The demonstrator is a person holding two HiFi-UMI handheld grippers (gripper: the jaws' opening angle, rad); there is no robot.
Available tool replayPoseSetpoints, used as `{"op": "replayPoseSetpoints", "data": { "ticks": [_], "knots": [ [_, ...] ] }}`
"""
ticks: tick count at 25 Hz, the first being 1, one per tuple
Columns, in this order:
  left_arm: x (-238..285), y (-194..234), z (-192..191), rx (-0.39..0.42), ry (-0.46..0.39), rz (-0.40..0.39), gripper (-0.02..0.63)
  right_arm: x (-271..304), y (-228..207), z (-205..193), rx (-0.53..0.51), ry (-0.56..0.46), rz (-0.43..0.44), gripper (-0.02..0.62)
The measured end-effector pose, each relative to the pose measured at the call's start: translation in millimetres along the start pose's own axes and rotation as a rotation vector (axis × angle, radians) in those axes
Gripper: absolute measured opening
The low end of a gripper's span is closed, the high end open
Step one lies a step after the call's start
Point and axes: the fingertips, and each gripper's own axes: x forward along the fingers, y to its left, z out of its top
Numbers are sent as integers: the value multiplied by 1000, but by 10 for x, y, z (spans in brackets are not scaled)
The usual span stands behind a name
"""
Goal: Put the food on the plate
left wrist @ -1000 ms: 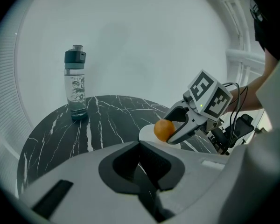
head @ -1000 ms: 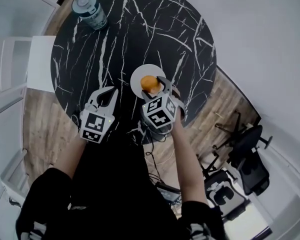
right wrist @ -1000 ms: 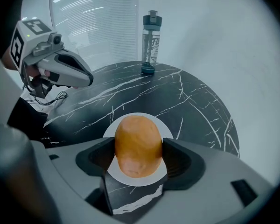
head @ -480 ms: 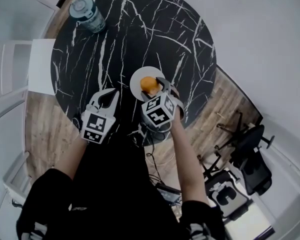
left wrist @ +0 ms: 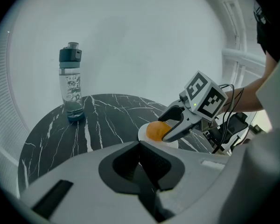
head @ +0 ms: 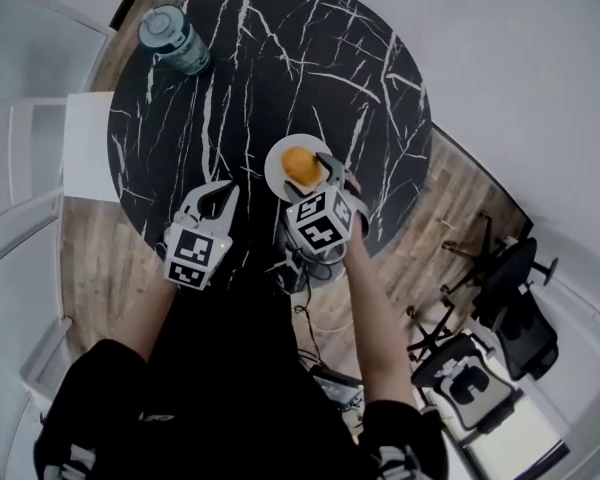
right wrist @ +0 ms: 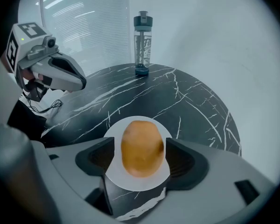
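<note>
An orange-brown, potato-like food [head: 298, 162] [right wrist: 142, 148] rests on a small white plate [head: 275, 173] [right wrist: 114, 129] at the near right of the round black marble table [head: 280, 58]. My right gripper [head: 305, 166] [right wrist: 140, 146] is open, with one jaw on each side of the food and a thin strip of plate showing between. The left gripper view shows that gripper [left wrist: 170, 122] angled down over the food [left wrist: 156, 130]. My left gripper [head: 220, 190] [left wrist: 140, 146] hovers shut and empty over the table's near edge, left of the plate.
A clear water bottle with a teal lid [head: 175, 36] [left wrist: 71, 83] [right wrist: 143, 43] stands at the table's far left edge. Black office chairs [head: 510, 298] stand on the wood floor to the right. A white panel [head: 80, 133] lies left of the table. Cables hang below the right gripper.
Almost nothing has moved. Both grippers and the food stay where they were; only the head view has shifted slightly.
</note>
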Motion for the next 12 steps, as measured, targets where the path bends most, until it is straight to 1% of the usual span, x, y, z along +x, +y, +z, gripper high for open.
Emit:
{"op": "replayPoseSetpoints", "data": {
  "ticks": [5, 8, 12],
  "knots": [
    [-95, 57, 84, 31, -8, -33, -1, -140, 40, 81, 57, -33, -44, 318],
    [-149, 90, 133, 56, -11, -60, 0, -250, 54, 122, 120, -57, -78, 318],
    [-238, 104, 199, 97, -14, -109, 0, -417, 85, 175, 190, -87, -149, 316]
  ]
}}
